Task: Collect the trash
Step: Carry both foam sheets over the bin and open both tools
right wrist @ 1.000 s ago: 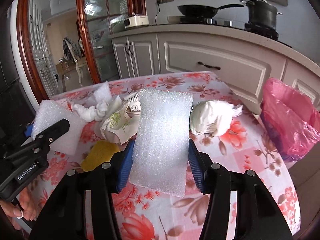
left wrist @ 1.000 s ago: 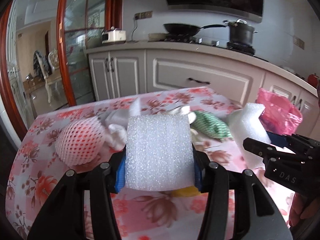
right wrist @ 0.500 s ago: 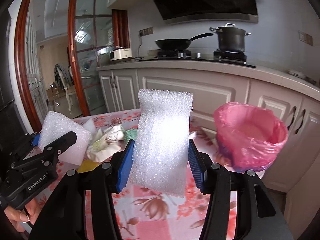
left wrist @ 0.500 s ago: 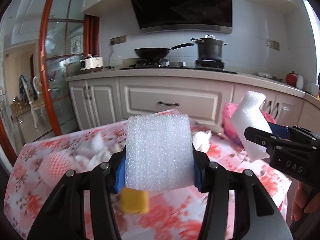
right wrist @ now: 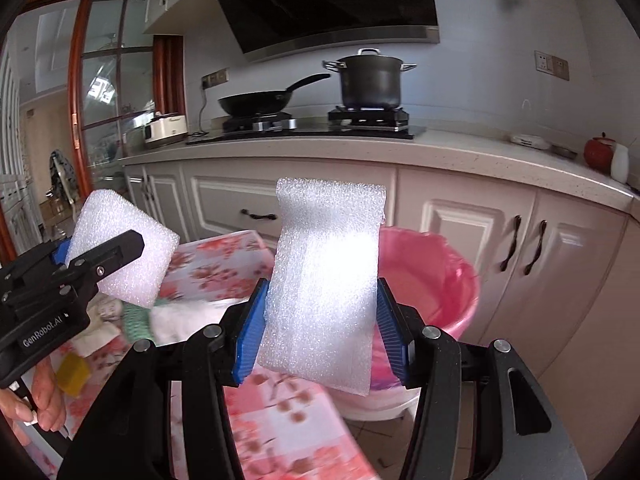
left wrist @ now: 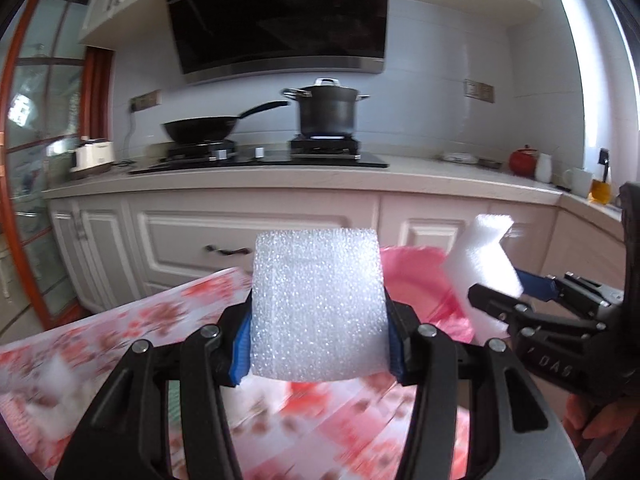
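Both tools have swung away from the counter (right wrist: 208,264), the left tool (left wrist: 318,344) clenched on one foam piece (left wrist: 318,304) and the right tool (right wrist: 320,320) on another foam piece (right wrist: 326,280), so the pink bin (right wrist: 432,280) now lies just ahead for dropping.

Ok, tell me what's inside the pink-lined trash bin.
The pink-lined trash bin shows only bare pink liner on its far inner wall. The foam piece in the right gripper covers its near side and bottom, so any contents are hidden.
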{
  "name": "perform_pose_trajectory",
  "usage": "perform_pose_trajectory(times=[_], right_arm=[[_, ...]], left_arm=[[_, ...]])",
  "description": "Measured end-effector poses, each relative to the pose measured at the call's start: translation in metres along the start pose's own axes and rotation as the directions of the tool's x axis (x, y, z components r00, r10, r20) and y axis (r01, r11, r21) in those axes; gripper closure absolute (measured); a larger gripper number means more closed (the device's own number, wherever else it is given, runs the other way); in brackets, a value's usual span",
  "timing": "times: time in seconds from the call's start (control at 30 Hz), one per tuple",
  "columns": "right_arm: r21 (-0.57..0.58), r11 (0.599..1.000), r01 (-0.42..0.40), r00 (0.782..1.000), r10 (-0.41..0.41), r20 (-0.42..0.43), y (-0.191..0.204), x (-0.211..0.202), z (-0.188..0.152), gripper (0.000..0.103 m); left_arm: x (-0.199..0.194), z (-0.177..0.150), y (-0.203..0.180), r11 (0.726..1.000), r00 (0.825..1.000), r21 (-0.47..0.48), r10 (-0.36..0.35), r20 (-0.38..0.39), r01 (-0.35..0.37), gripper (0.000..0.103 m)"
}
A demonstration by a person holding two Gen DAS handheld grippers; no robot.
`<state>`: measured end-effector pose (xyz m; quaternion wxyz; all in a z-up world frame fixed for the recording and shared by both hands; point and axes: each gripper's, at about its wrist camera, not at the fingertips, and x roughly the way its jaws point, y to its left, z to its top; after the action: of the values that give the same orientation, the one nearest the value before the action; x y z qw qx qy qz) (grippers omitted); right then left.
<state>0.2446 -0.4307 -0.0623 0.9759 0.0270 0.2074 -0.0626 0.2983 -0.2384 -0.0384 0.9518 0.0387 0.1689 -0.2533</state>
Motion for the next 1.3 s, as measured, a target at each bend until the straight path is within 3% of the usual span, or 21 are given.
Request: perform_pose_trajectory(times=[0.27,0.57,0.73,0.77,0.83,1.1,1.3], right_arm=[[0.034,0.999,0.020,1.000,-0.020,-0.007,-0.057,0.047,0.016,0.053],[0.058,0.998,0.033,0.998,-0.030,-0.049,-0.092,0.094,0.007,0.052],[0.071,0.997,0.019,0.998,-0.014,-0.066,-0.099,0.104,0.000,0.050],[0.072,0.997,0.017,0.998,-0.012,-0.066,-0.101,0.104,-0.001,0.049],[0.082,0.997,0.015,0.998,-0.010,-0.056,-0.102,0.100,-0.001,0.033],[0.109,0.994,0.011,1.000,-0.011,-0.006,-0.099,0.058,0.001,0.033],[0.086,0.996,-0.015,1.000,0.014,0.010,-0.071,0.018,-0.003,0.033]], left_arm=[[0.087,0.036,-0.030,0.994,0.994,-0.019,-0.111,-0.015,0.111,0.053],[0.172,0.032,-0.045,0.991,0.987,-0.036,-0.130,-0.095,0.127,0.052],[0.195,0.020,-0.050,0.992,0.983,-0.023,-0.129,-0.133,0.127,0.048],[0.196,0.019,-0.050,0.992,0.983,-0.020,-0.125,-0.134,0.123,0.043],[0.196,0.017,-0.050,0.992,0.983,-0.017,-0.128,-0.135,0.127,0.036],[0.146,0.019,-0.028,0.998,0.994,0.002,-0.062,-0.086,0.063,0.030],[0.082,0.010,-0.014,1.000,0.998,0.007,0.002,-0.065,-0.001,0.014]])
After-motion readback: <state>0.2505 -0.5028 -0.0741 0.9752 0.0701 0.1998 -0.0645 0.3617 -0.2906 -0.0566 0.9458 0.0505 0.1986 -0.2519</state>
